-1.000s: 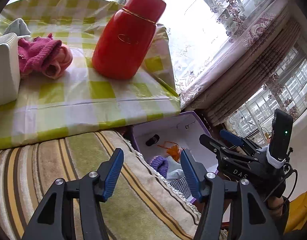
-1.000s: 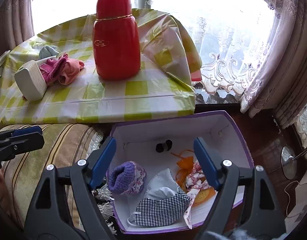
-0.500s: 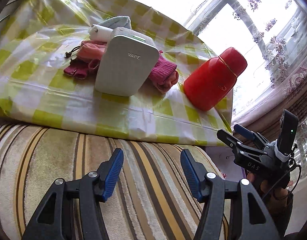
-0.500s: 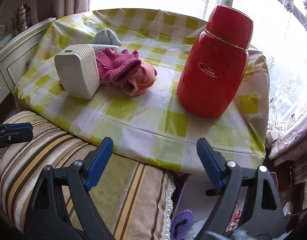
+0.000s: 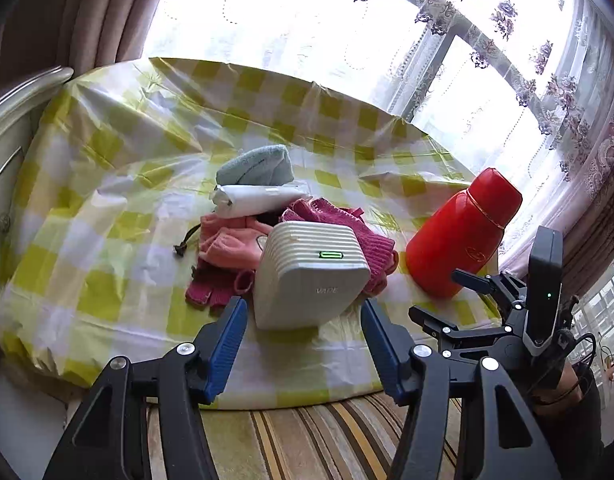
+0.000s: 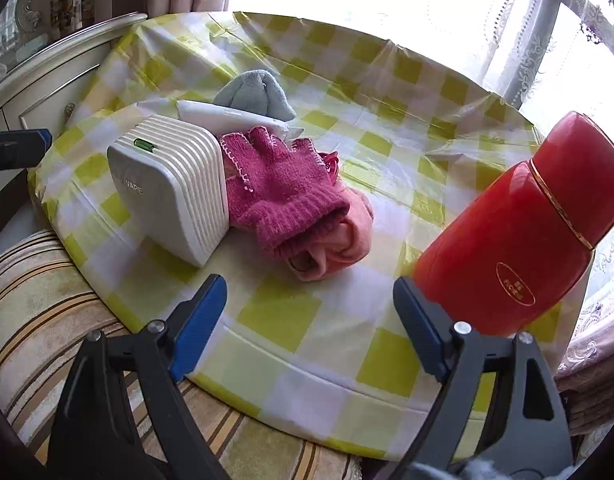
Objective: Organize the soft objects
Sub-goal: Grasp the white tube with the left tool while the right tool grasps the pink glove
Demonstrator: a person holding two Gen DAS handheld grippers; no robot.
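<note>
Swung up from the box toward the worktop [image 6: 291, 312]; now facing pink gloves [image 6: 283, 196] beside white device [image 5: 307, 276]. Both jaws open, holding nothing.

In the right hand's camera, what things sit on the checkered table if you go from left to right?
White box → dark pink glove → red flask.
</note>
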